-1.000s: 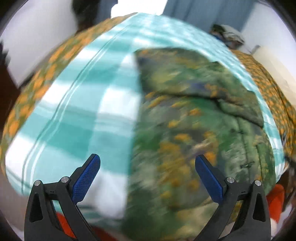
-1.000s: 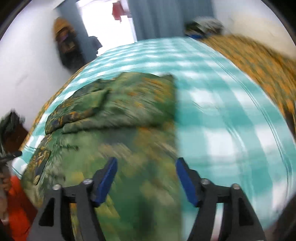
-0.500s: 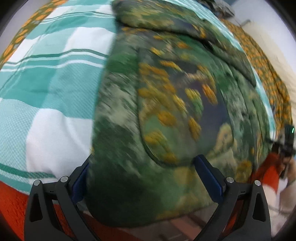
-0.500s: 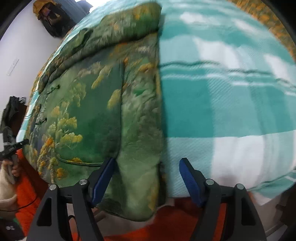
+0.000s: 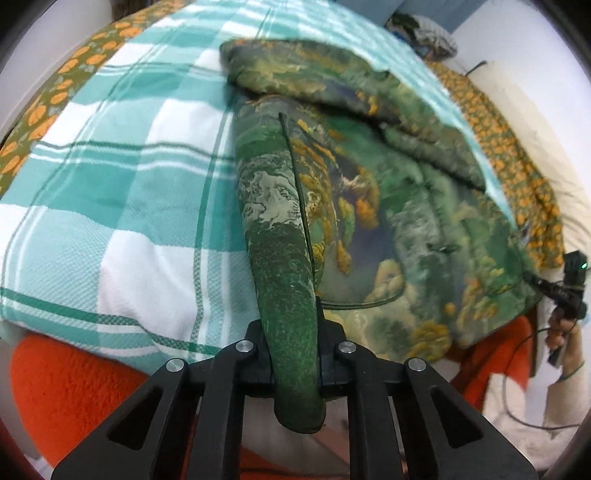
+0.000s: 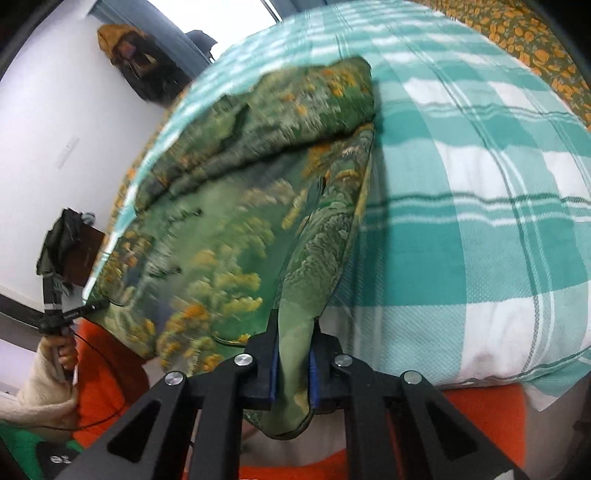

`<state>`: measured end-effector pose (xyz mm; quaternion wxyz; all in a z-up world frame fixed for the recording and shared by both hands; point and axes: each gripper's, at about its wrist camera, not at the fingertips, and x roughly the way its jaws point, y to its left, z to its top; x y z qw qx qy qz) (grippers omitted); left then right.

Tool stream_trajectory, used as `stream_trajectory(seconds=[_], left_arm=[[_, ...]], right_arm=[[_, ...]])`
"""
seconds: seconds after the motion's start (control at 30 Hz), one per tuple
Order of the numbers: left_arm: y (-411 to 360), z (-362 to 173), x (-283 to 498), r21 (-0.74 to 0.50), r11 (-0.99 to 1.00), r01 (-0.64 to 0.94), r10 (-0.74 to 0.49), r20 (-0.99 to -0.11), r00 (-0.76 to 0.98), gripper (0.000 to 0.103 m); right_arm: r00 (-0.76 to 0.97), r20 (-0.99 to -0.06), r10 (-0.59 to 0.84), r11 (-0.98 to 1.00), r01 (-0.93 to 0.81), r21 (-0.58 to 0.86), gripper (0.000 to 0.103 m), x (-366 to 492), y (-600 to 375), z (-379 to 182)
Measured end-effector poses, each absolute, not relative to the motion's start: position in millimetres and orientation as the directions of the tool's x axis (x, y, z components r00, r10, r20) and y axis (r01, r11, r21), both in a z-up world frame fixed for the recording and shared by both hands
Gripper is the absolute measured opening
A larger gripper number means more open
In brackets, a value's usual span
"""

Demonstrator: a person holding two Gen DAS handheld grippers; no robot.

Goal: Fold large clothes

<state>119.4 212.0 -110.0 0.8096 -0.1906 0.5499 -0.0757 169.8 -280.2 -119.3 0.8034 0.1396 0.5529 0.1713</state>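
Left gripper (image 5: 293, 347) clamped tight on the near-left hem corner of the green landscape-print jacket (image 5: 369, 192). Right gripper (image 6: 293, 373) pinched on the near-right hem corner, fabric bunched between its blue pads (image 6: 274, 373). Jacket lies on the teal-and-white checked blanket (image 5: 122, 192), far part folded over at 12 o'clock; near hem overhangs the bed edge.

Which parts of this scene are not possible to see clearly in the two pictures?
- Left tongs pads: left wrist view, hidden by the pinched jacket hem.
- Jacket surface: right wrist view, motion-blurred.
- Hem tip below right tongs: hangs out of focus.
- Bundle beyond checked blanket: too small.
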Motion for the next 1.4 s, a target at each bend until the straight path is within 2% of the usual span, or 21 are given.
stream_trajectory(seconds=[0.17, 0.47, 0.63, 0.7, 0.8, 0.9, 1.0, 1.1, 1.13, 1.2, 1.23, 1.27, 1.33, 1.4], left_arm=[[200, -94, 115, -0.404, 0.913, -0.059, -0.350, -0.849, 0.395, 0.011], [216, -72, 41, -0.412, 0.909, -0.055, -0.380, -0.877, 0.294, 0.011], [239, -37, 29, -0.513, 0.851, -0.115, -0.443, -0.817, 0.370, 0.010], [245, -21, 52, -0.559, 0.824, -0.097, -0.467, -0.765, 0.443, 0.010], [252, -8, 101, -0.555, 0.829, -0.072, -0.446, -0.733, 0.513, 0.010], [265, -8, 159, -0.569, 0.819, -0.077, -0.432, -0.698, 0.571, 0.011], [269, -21, 217, -0.570, 0.816, -0.094, -0.413, -0.689, 0.596, 0.011], [269, -48, 268, -0.532, 0.835, -0.136, -0.361, -0.718, 0.595, 0.012], [268, -56, 278, -0.527, 0.837, -0.148, -0.353, -0.725, 0.591, 0.013], [264, -75, 301, -0.494, 0.851, -0.176, -0.318, -0.753, 0.577, 0.023], [261, -85, 307, -0.480, 0.856, -0.193, -0.302, -0.767, 0.566, 0.023], [258, -96, 313, -0.463, 0.859, -0.217, -0.287, -0.787, 0.546, 0.028], [257, -108, 321, -0.470, 0.849, -0.244, -0.296, -0.803, 0.517, 0.043], [266, -107, 325, -0.550, 0.797, -0.250, -0.364, -0.768, 0.527, 0.061]], right_arm=[[0.337, -0.819, 0.464, 0.884, -0.123, 0.451, 0.012, 147, -298, -103], [0.264, -0.790, 0.553, 0.829, -0.078, 0.554, 0.011, 71, -303, -95], [0.263, -0.725, 0.636, 0.758, -0.036, 0.652, 0.011, 51, -307, -77], [0.305, -0.684, 0.663, 0.726, -0.038, 0.687, 0.011, 66, -310, -66], [0.393, -0.606, 0.691, 0.684, -0.086, 0.724, 0.011, 112, -315, -48], [0.462, -0.570, 0.679, 0.688, -0.130, 0.714, 0.011, 170, -314, -41], [0.502, -0.564, 0.655, 0.704, -0.137, 0.697, 0.011, 237, -306, -55], [0.526, -0.602, 0.601, 0.735, -0.067, 0.675, 0.011, 297, -307, -90], [0.528, -0.620, 0.581, 0.746, -0.039, 0.665, 0.011, 312, -307, -103], [0.533, -0.665, 0.523, 0.784, 0.006, 0.621, 0.011, 335, -306, -125], [0.532, -0.690, 0.491, 0.802, 0.034, 0.596, 0.011, 345, -305, -142], [0.533, -0.697, 0.481, 0.803, 0.053, 0.594, 0.011, 346, -305, -153], [0.500, -0.712, 0.493, 0.768, 0.134, 0.626, 0.012, 356, -307, -186], [0.499, -0.680, 0.537, 0.684, 0.214, 0.698, 0.015, 360, -317, -202]])
